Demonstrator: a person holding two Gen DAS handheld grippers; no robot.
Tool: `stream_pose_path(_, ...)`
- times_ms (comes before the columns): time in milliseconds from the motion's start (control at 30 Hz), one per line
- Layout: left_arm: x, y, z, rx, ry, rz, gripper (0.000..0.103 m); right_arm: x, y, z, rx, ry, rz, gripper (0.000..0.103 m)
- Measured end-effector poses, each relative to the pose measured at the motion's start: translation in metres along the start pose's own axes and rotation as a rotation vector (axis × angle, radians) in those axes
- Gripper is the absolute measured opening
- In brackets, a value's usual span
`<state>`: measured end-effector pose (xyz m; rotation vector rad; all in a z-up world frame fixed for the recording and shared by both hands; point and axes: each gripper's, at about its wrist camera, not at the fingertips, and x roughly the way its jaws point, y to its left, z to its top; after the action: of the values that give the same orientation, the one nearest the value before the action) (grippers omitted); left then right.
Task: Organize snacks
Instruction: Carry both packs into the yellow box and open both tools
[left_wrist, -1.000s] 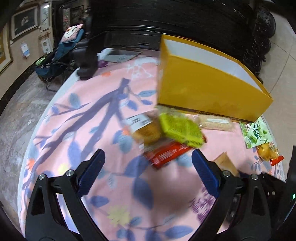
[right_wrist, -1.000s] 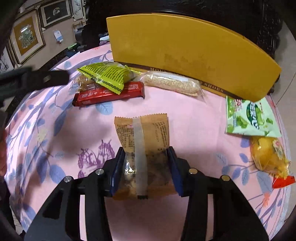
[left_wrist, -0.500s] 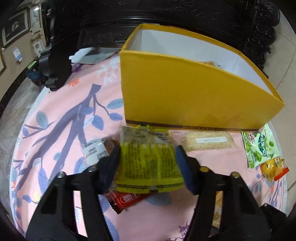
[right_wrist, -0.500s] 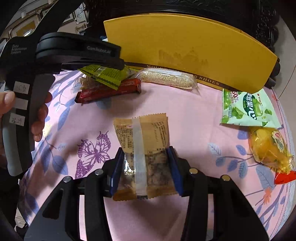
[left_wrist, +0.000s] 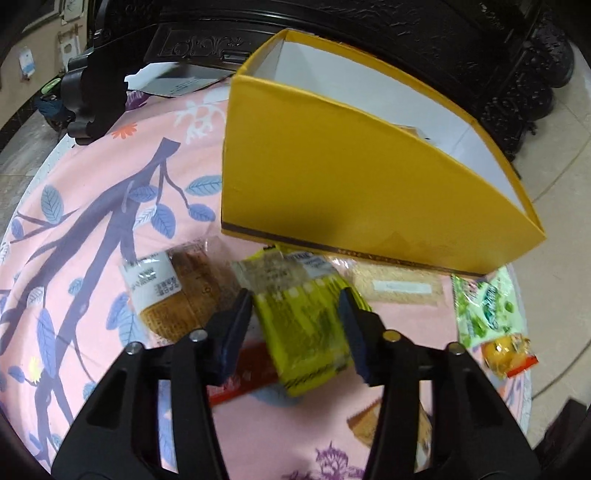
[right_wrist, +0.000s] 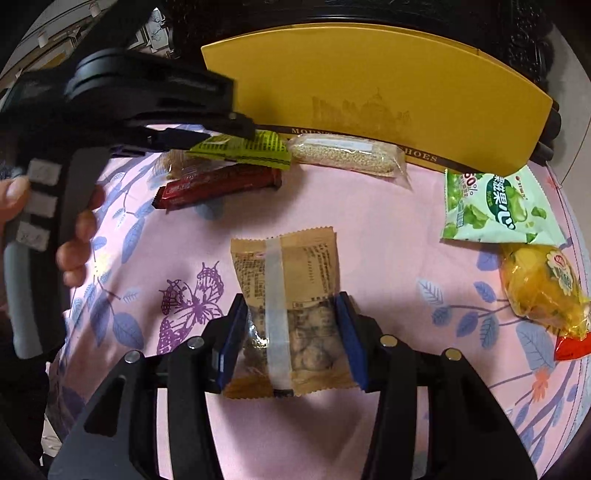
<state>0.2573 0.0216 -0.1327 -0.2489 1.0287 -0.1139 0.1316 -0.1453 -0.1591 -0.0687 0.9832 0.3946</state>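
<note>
2 claws clamped: left claw closed onto green packet (lifted); right claw grips brown packet.

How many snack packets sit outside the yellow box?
7: yellow-green packet, left tool jaws just closing on it; brown packet in right tool; waffle packet, red bar and grain bar by the box; green-white pouch and orange packet at right. Box may hide more.

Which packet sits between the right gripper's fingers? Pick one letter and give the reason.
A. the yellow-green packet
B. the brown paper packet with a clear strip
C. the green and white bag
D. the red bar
B: in the right wrist view the right gripper has its blue pads against both sides of the brown paper packet, while the red bar lies farther off on the pink tablecloth.
</note>
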Motion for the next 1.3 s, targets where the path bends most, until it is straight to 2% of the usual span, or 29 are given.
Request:
stream_pose_path(67,0.008,-0.001,0.002,-0.001,0.002,0.005,0.070,0.000,-0.002,0.000,0.004,0.001,0.006,0.050)
stream_pose_path(133,0.012,-0.004,0.003,0.008,-0.016,0.026,0.073,-0.001,-0.004,0.001,0.010,-0.001,0.013,0.050)
stream_pose_path(233,0.013,-0.007,0.002,0.016,-0.025,0.046,0.072,-0.001,-0.004,0.001,0.007,-0.001,0.011,0.050)
stream_pose_path(300,0.008,-0.008,-0.002,0.009,-0.018,0.012,0.068,-0.002,-0.003,0.002,0.007,0.000,0.013,0.050)
stream_pose_path(367,0.007,-0.010,-0.008,0.002,0.015,-0.041,0.068,-0.002,-0.004,0.002,0.009,0.000,0.015,0.050)
stream_pose_path(400,0.007,-0.012,-0.009,0.009,0.023,-0.042,0.068,-0.002,-0.004,0.002,0.009,-0.001,0.018,0.052)
stream_pose_path(500,0.020,-0.023,-0.001,0.046,0.066,0.017,0.072,-0.001,-0.001,0.002,-0.007,-0.001,0.016,0.056)
stream_pose_path(533,0.031,-0.027,0.001,0.054,0.112,0.024,0.075,0.000,0.001,0.002,-0.014,0.001,0.014,0.056)
stream_pose_path(600,0.036,-0.039,-0.001,0.117,0.109,0.068,0.078,-0.001,0.000,0.002,-0.008,0.003,0.026,0.056)
stream_pose_path(633,0.038,-0.046,-0.005,0.158,0.109,0.102,0.075,-0.001,-0.002,0.003,0.002,0.002,0.036,0.056)
stream_pose_path(667,0.037,-0.050,-0.009,0.184,0.098,0.110,0.070,-0.002,-0.004,0.003,0.019,0.000,0.050,0.056)
stream_pose_path(733,0.033,-0.052,-0.018,0.211,0.075,0.115,0.068,-0.002,-0.007,0.003,0.040,-0.003,0.058,0.054)
stream_pose_path(767,0.031,-0.052,-0.020,0.219,0.066,0.122,0.066,-0.003,-0.007,0.003,0.043,-0.007,0.042,0.049)
stream_pose_path(800,0.026,-0.052,-0.026,0.227,0.049,0.132,0.065,-0.003,-0.008,0.003,0.044,-0.010,0.036,0.044)
stream_pose_path(967,0.006,-0.037,-0.050,0.222,0.002,0.138,0.064,-0.008,-0.013,0.002,0.091,-0.033,0.010,0.040)
stream_pose_path(1100,-0.015,-0.026,-0.070,0.202,-0.008,0.094,0.064,-0.015,-0.017,-0.002,0.108,-0.044,-0.013,0.038)
stream_pose_path(1300,-0.061,-0.022,-0.078,0.216,-0.078,0.054,0.064,-0.038,-0.022,-0.012,0.128,-0.087,-0.032,0.038)
